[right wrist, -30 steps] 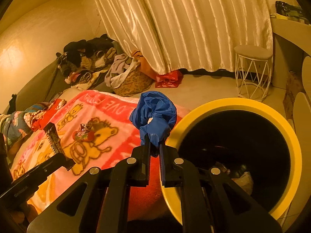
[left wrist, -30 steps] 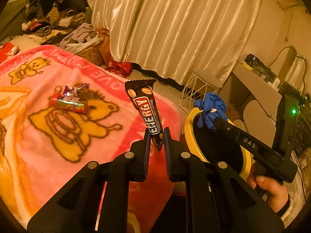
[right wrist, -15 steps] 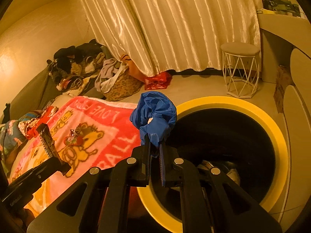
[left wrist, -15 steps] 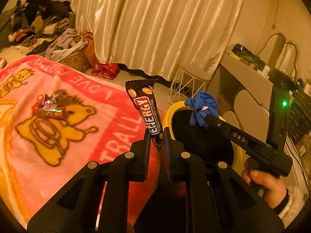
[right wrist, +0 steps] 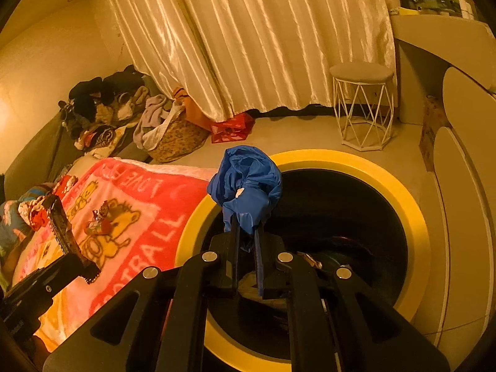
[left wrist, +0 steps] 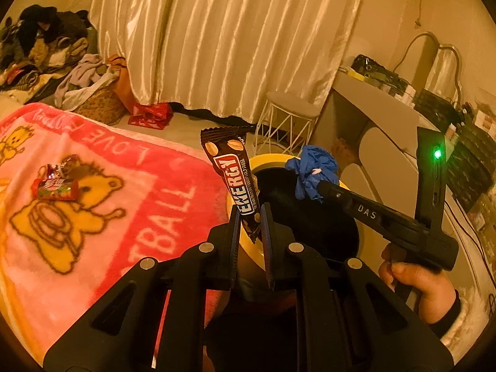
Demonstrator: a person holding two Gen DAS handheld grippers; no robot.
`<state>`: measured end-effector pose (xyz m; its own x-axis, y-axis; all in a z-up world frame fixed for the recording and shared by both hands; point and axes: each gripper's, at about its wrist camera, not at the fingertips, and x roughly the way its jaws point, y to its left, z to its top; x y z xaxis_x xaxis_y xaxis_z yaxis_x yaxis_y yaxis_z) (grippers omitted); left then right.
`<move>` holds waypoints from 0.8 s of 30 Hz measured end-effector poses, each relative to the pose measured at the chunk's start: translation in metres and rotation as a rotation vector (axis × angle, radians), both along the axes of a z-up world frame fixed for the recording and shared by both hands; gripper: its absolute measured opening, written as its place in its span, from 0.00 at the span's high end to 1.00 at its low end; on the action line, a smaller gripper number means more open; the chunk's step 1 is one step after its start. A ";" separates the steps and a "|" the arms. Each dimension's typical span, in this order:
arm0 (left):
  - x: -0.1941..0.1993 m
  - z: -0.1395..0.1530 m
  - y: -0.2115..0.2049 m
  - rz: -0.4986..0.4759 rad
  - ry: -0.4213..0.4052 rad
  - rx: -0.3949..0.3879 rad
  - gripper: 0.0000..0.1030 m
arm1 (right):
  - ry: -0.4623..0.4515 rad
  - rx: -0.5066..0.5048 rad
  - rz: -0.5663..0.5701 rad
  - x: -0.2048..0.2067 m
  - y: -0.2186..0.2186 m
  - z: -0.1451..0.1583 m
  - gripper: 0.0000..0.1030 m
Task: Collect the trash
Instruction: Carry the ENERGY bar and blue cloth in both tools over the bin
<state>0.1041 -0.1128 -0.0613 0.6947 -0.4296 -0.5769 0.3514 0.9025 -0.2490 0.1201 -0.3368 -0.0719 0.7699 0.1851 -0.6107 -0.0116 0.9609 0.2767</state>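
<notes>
- We are holding a snack wrapper (left wrist: 231, 179) upright in our left gripper (left wrist: 250, 217), its fingers clamped on the wrapper's lower end.
- We are pinching a crumpled blue bag (right wrist: 246, 186) in our right gripper (right wrist: 246, 238), fingers closed tight on its lower folds, with the bunch standing above the tips.
- The bin (right wrist: 415, 217), yellow-rimmed and dark inside, is sitting just beyond and below the right fingers; the blue bag is hanging over its opening, so that piece looks ready to drop.
- The wrapper is sitting over the bin's near rim, to the left of the right fingers, so we judge it needs a little more travel before release.
- Some trash is already lying at the bottom of the bin.
- Still left: two small candy wrappers (left wrist: 55, 183) are lying on the blanket (left wrist: 148, 217), well off to the left of the left fingers.
- Only the right view is showing the bin's inside and its contents; in the left view our own fingers are hiding most of it.
- Only the left view is showing the hand (left wrist: 418, 285) that carries the right gripper, and the candy wrappers clearly as two pieces.
</notes>
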 end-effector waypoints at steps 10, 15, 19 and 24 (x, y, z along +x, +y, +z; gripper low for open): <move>0.002 -0.004 -0.020 -0.052 0.002 0.025 0.91 | 0.021 -0.016 -0.044 -0.001 -0.018 -0.006 0.92; 0.005 -0.006 -0.030 -0.076 0.007 0.033 0.91 | 0.031 -0.009 -0.071 -0.002 -0.031 -0.009 0.92; 0.009 -0.008 -0.040 -0.097 0.014 0.044 0.91 | 0.043 -0.001 -0.088 -0.003 -0.040 -0.012 0.92; 0.015 -0.013 -0.058 -0.131 0.019 0.067 0.91 | 0.063 0.017 -0.110 -0.003 -0.051 -0.016 0.90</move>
<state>0.1192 -0.1704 -0.0739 0.6240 -0.4762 -0.6196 0.4633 0.8639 -0.1974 0.1173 -0.3882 -0.0879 0.7463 0.1121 -0.6561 0.1116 0.9507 0.2893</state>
